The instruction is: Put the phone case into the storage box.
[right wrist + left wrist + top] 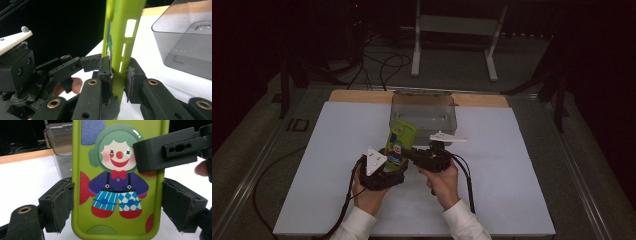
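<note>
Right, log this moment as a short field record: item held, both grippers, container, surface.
item: green phone case with a clown print, held upright above the table
left gripper: shut on the case's two long edges, low down
right gripper: shut on the case's front and back faces at one side edge
container: clear grey plastic bin, just behind the case
surface: white sheet over a wooden tabletop
</note>
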`<control>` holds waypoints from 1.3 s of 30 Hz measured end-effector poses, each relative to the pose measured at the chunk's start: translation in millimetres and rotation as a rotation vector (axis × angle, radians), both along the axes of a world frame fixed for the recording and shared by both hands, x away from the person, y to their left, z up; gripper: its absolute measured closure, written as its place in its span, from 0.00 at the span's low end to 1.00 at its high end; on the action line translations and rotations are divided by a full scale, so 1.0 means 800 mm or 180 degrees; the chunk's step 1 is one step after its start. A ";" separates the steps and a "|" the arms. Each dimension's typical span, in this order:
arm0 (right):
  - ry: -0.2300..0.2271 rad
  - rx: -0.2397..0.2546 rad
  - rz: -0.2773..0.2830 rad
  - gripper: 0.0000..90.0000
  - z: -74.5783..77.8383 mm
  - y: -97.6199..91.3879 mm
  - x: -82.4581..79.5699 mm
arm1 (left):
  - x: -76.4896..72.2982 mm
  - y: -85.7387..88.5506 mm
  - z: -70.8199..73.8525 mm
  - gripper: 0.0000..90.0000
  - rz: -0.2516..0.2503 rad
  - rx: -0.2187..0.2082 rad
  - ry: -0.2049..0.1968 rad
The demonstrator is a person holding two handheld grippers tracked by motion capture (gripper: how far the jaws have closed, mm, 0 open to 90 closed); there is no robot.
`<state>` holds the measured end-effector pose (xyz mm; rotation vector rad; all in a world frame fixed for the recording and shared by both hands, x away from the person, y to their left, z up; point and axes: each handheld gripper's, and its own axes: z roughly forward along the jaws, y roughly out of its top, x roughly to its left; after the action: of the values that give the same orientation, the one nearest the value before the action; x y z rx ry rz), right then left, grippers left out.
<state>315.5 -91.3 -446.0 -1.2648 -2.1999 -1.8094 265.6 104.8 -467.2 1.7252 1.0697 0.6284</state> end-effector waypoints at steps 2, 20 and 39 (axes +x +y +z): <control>0.0000 0.0000 0.0000 0.86 0.000 0.000 0.000 | -0.001 0.000 0.000 0.18 0.0027 0.0009 -0.0012; 0.0132 0.0042 -0.0040 0.85 -0.010 0.006 0.000 | -0.001 -0.001 -0.007 0.18 0.0163 -0.0295 0.0175; 0.0038 -0.0055 -0.0122 0.87 -0.005 0.000 -0.002 | 0.003 -0.006 -0.008 0.00 -0.0093 -0.0032 0.0100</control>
<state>313.8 -91.1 -449.7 -1.3264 -2.2051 -1.7947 267.6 100.2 -473.4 1.7440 1.0658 0.5786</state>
